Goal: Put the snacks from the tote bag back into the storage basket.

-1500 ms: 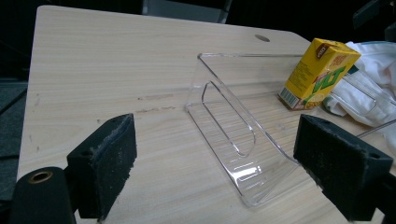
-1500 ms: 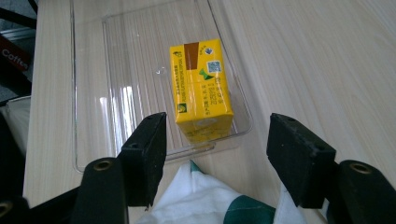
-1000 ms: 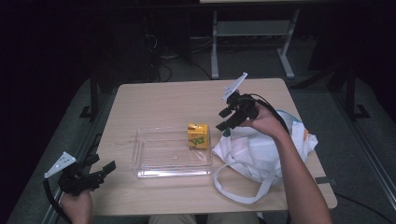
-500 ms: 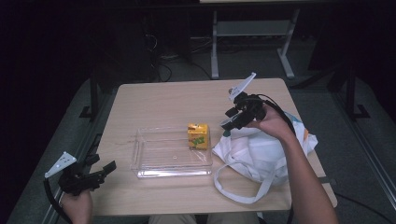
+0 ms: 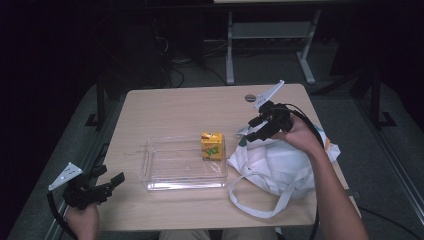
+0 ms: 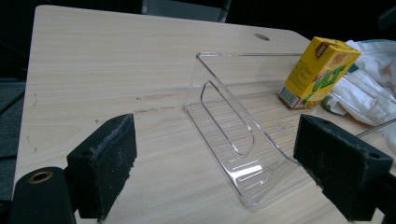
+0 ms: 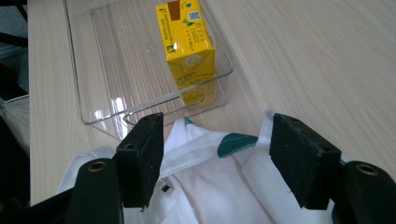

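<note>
One carton (image 5: 212,145) of yellow drink stands upright in the right end of the clear tray (image 5: 165,176), and the white bag (image 5: 280,167) lies just beside that end; judging from this, the step in hand is fetching the next thing out of the bag. Your right gripper (image 5: 246,132) hovers over the bag's near edge, jaws partly apart and holding nothing; they have just been opening a little, with only cloth showing beneath them in the right gripper view. To do this well, spread the jaws wider before you go down, aim into the bag's mouth rather than onto the folded cloth (image 7: 205,140), and keep clear of the tray wall so you do not nudge the carton over. Your right forearm reaches in over the bag, wrist bent, gripper pointing down and toward the tray. Your left gripper (image 5: 112,183) rests low at the table's (image 5: 165,107) near left corner, jaws wide apart and empty, pointing level at the tray. Consider using it to steady the bag's strap (image 5: 255,206).
</note>
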{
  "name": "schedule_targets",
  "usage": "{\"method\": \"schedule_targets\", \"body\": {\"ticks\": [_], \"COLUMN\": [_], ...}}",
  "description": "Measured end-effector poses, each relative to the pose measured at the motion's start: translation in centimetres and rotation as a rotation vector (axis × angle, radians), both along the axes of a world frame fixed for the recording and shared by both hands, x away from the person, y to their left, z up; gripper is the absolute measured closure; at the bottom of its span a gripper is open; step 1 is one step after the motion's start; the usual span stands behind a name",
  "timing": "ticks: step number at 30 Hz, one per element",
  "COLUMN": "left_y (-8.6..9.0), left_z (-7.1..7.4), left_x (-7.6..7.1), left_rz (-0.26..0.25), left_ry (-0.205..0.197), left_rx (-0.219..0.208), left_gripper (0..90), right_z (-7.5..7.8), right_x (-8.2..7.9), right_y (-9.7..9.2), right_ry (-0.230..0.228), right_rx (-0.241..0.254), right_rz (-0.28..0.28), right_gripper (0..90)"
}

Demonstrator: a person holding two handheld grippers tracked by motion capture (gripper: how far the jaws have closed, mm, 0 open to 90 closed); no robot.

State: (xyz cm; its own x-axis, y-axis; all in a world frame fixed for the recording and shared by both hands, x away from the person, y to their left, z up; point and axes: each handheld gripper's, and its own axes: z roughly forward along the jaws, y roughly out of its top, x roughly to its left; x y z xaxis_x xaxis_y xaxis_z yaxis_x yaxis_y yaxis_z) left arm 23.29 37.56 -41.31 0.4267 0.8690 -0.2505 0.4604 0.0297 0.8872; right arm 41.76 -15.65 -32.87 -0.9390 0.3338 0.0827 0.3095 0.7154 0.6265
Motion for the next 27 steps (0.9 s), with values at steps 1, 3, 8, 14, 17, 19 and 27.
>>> {"method": "schedule_targets", "body": {"ticks": [1,3,8,14,17,19,27], "left_y": [0.0,0.0,0.0,0.0,0.0,0.0,-0.1], "left_z": [0.0,0.0,0.0,0.0,0.0,0.0,0.0], "left_x": [0.0,0.0,0.0,0.0,0.0,0.0,0.0], "left_rz": [0.001,0.0,0.001,0.001,0.0,-0.001,0.0], "left_ry": [0.0,0.0,0.0,0.0,0.001,0.002,0.003], "left_rx": [0.0,0.0,0.0,0.0,0.001,0.002,0.001], "left_gripper": [12.7,12.6,12.7,12.7,12.7,12.7,12.7], "right_z": [-0.1,-0.1,-0.3,-0.9,-0.9,-1.0,-1.7], "right_x": [0.0,-0.1,-0.4,-0.7,-0.9,-1.1,-1.7], "right_y": [-0.2,-0.4,-1.1,-2.1,-2.5,-2.8,-4.4], "right_ry": [0.0,-0.004,0.0,0.011,0.01,0.007,0.008], "right_rx": [0.001,-0.007,0.005,-0.002,0.007,0.003,0.011], "right_rz": [0.0,-0.003,-0.019,-0.041,-0.045,-0.055,-0.083], "right_gripper": [34.6,34.2,34.3,34.1,34.3,34.3,34.2]}}
